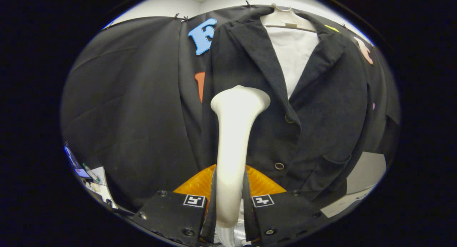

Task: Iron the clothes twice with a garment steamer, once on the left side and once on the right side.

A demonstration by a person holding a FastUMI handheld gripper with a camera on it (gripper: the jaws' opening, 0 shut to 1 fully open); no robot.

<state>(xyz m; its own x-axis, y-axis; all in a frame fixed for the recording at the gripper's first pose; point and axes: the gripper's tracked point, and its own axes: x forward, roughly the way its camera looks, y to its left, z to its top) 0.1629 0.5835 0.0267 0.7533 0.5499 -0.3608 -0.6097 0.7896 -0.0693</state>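
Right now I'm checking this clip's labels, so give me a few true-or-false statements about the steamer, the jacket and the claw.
1. The claw is shut on the garment steamer's handle. True: both fingers press on the white garment steamer, one from each side.
2. The jacket lies flat on a table. False: the dark jacket hangs upright on a pale hanger in front of the booth wall.
3. The steamer's head is at the jacket's front panel, beside the lapel. True.
4. The jacket is fully open, with no buttons. False: a button shows on its front, just beyond the fingers.
5. A white lining or shirt shows between the lapels. True.
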